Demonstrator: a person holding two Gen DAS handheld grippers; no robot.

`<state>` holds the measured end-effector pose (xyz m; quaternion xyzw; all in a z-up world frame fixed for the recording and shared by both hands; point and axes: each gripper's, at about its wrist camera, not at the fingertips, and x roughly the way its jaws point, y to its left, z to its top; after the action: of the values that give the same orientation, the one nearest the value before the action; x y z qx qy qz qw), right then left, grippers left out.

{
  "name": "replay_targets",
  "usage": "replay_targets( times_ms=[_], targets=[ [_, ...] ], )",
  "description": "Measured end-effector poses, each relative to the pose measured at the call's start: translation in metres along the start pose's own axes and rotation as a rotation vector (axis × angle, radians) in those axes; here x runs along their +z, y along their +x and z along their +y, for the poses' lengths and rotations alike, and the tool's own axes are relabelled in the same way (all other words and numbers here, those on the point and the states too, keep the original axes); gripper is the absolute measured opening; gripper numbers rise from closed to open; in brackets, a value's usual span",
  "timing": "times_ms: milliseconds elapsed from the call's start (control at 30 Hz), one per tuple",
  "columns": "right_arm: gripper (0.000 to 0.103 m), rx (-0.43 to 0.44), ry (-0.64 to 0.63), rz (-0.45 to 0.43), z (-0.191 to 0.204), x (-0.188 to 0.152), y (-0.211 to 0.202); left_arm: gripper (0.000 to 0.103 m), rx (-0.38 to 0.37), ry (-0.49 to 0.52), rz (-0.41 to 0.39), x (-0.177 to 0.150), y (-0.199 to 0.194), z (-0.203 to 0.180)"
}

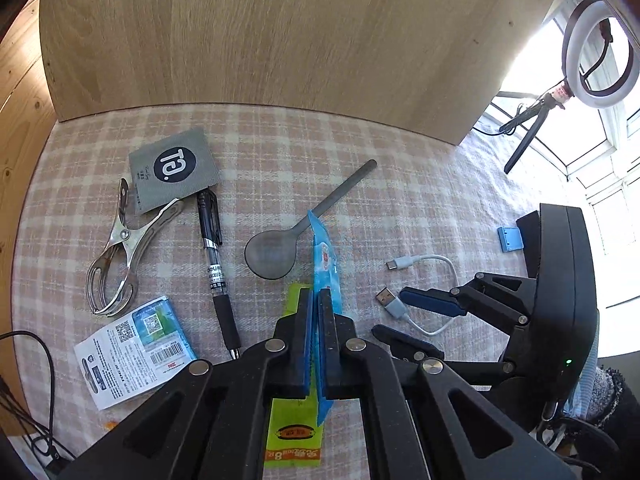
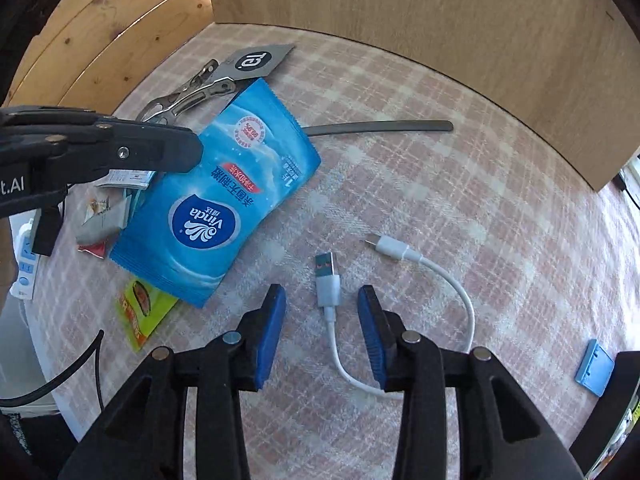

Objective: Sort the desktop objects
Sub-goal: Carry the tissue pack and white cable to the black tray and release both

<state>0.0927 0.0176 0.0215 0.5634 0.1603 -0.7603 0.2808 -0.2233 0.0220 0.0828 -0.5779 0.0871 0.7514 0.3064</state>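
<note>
Left wrist view: the left gripper [image 1: 316, 300] points down at a checked cloth [image 1: 400, 184], its blue pads [image 1: 309, 320] pressed together on the edge of a blue wipe pack [image 1: 326, 264], which stands on edge between them. Under the fingers lies a green sachet [image 1: 294, 440]. Just past the pack rests a grey spoon [image 1: 276, 252], its handle running up and right. To the left lie a black pen [image 1: 216, 268], a steel clip [image 1: 120, 256], a grey packet [image 1: 176, 170] with one clip arm on its corner, and a white label card [image 1: 132, 356]. To the right a white USB cable [image 1: 424, 296] curls on the cloth, with the right gripper [image 1: 416, 320] over it and a small blue block [image 1: 510, 239] beyond. A wooden board [image 1: 280, 32] walls the far side; a ring light [image 1: 596, 56] stands by the window.

Right wrist view: the right gripper [image 2: 322, 320] has its jaws partly apart, the cable's [image 2: 460, 300] USB plug [image 2: 328, 280] lying on the cloth [image 2: 440, 200] between the pads without touching either. The pack [image 2: 216, 216] hangs at left, pinched by the left gripper [image 2: 188, 152], hiding the spoon's [image 2: 380, 127] bowl. Behind it are the clip [image 2: 188, 96] and grey packet [image 2: 260, 60]; below it the sachet [image 2: 142, 308] and some small wrappers [image 2: 100, 220]. The blue block [image 2: 595, 368] lies at the right edge.
</note>
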Motion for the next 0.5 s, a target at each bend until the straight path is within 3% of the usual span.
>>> replay_targets(
  times_ms=[67,100,333,500],
  targets=[
    [0.016,-0.037,-0.013,0.012,0.003,0.002,0.001,0.002,-0.003,0.006,-0.007,-0.001,-0.005,0.000],
    [0.012,-0.013,0.011,0.020,0.000,0.001,0.000,0.002,-0.004,0.009,-0.012,-0.002,-0.007,-0.001],
    [0.012,0.145,0.216,-0.061,-0.036,-0.023,-0.050,0.001,-0.023,0.047,-0.058,-0.007,-0.038,-0.028],
    [0.012,0.190,0.312,-0.168,-0.061,-0.044,-0.111,0.001,-0.043,0.110,-0.096,-0.008,-0.064,-0.074]
  ],
)
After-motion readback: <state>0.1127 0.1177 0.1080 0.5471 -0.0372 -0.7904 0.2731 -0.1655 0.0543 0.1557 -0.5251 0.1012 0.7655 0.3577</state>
